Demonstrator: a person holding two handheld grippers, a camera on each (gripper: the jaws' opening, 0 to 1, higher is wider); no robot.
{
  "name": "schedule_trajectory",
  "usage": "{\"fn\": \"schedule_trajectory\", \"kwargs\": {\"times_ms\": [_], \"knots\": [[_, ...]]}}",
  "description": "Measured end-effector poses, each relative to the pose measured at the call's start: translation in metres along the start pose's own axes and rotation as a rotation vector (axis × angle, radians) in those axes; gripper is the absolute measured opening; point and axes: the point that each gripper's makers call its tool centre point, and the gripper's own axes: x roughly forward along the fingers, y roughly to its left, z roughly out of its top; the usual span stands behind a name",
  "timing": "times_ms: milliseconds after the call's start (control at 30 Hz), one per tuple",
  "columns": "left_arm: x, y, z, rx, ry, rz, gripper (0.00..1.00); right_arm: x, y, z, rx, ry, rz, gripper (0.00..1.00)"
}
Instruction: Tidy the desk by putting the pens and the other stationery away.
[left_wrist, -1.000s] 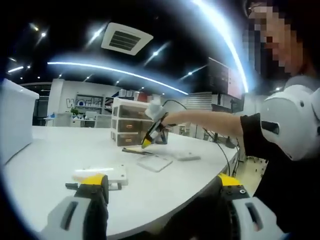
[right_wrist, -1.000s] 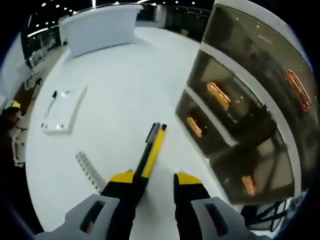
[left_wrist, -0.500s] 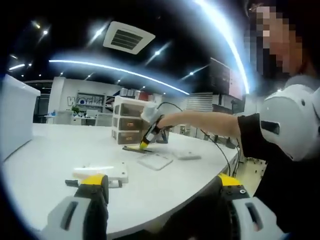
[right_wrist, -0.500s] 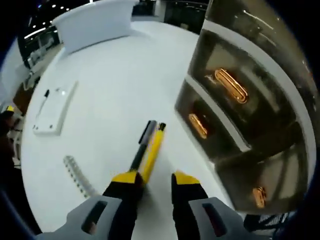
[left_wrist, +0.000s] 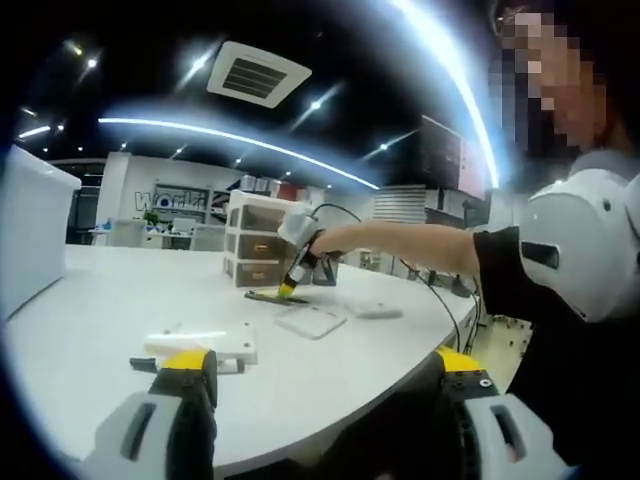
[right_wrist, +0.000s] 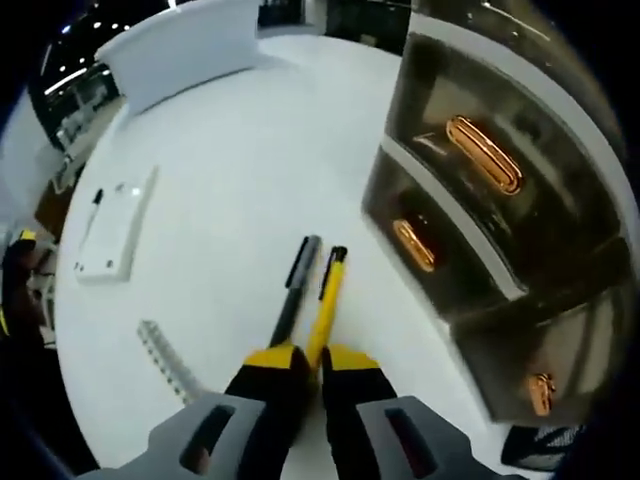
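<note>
White bench (right_wrist: 230, 150) carries a yellow pen (right_wrist: 328, 300) beside a dark pen (right_wrist: 296, 290), near the drawer unit (right_wrist: 480, 200). Right tool (right_wrist: 318, 362) seems clamped on the yellow pen's near end, partly hidden. Left tool (left_wrist: 325, 372) hangs wide over the bench edge.

Yellow pen (right_wrist: 330, 295) with black tip lies flat on the white desk (right_wrist: 220, 190), near its drawer-unit edge. Dark grey pen (right_wrist: 296, 285) lies just beside it, nearly parallel, tips slightly apart.
</note>
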Motion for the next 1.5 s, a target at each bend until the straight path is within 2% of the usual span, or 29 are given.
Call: {"fn": "schedule_trajectory", "kwargs": {"times_ms": [233, 433, 700, 900, 1000, 1100, 1267, 1500], "knots": [[0.0, -0.002, 0.0, 0.0, -0.001, -0.003, 0.87, 0.001, 0.0, 0.001, 0.02, -0.004, -0.004, 0.05], [0.0, -0.003, 0.002, 0.003, -0.003, -0.004, 0.87, -0.003, 0.001, -0.001, -0.007, -0.016, -0.02, 0.04], [0.003, -0.006, 0.006, 0.011, -0.006, -0.011, 0.87, -0.046, 0.006, 0.008, -0.043, -0.135, -0.042, 0.04], [0.006, -0.008, 0.009, 0.014, -0.007, -0.015, 0.87, -0.082, 0.012, -0.001, -0.053, -0.229, -0.059, 0.04], [0.008, -0.009, 0.011, 0.019, -0.008, -0.018, 0.87, -0.107, 0.019, -0.014, -0.053, -0.305, -0.07, 0.04], [0.011, -0.011, 0.015, 0.027, -0.007, -0.023, 0.87, -0.124, 0.024, -0.023, -0.048, -0.366, -0.083, 0.04], [0.015, -0.015, 0.022, 0.047, -0.007, -0.032, 0.87, -0.164, 0.035, -0.059, -0.023, -0.47, -0.119, 0.04], [0.021, -0.02, 0.026, 0.06, -0.007, -0.041, 0.87, -0.202, 0.038, -0.111, 0.046, -0.605, -0.198, 0.04]]}}
